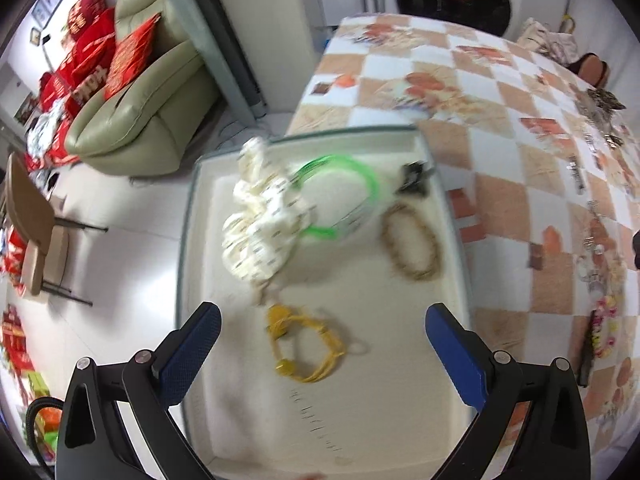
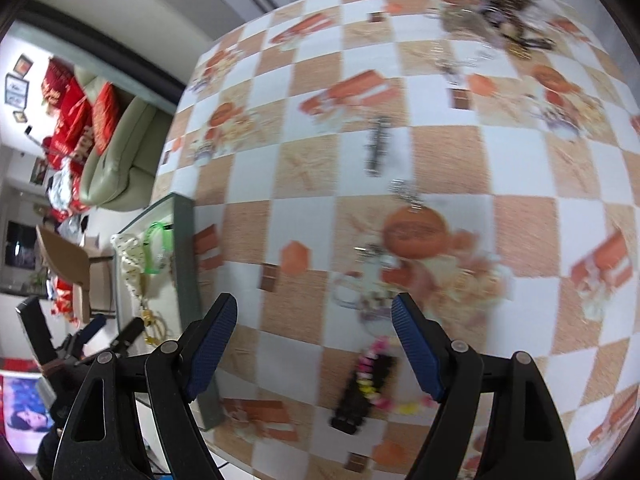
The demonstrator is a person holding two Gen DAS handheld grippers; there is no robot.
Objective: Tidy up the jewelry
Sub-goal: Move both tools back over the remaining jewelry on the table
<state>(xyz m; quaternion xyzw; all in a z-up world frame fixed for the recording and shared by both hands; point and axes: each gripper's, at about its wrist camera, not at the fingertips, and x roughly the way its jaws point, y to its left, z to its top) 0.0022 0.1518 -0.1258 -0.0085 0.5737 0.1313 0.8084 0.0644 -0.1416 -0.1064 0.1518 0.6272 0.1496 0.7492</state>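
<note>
A white tray [image 1: 400, 432] sits at the table's left edge. It holds a cream bead bundle [image 1: 260, 220], a green bangle [image 1: 340, 196], a brown bead bracelet [image 1: 412, 240], a black clip [image 1: 414, 178] and a yellow cord necklace [image 1: 308, 344]. My left gripper [image 1: 324, 344] is open above the yellow necklace, empty. My right gripper [image 2: 314, 332] is open and empty above the table, near a pink-yellow flower bracelet on a black clip [image 2: 364, 380] and a clear trinket [image 2: 372, 280]. The tray also shows in the right wrist view [image 2: 186, 248].
The checkered orange-white tablecloth [image 2: 520, 160] carries more loose jewelry: a dark metal chain [image 2: 378, 144], a silver piece [image 2: 408, 192] and a heap at the far edge [image 2: 504, 4]. A green sofa [image 1: 140, 92] and a chair [image 1: 32, 224] stand left of the table.
</note>
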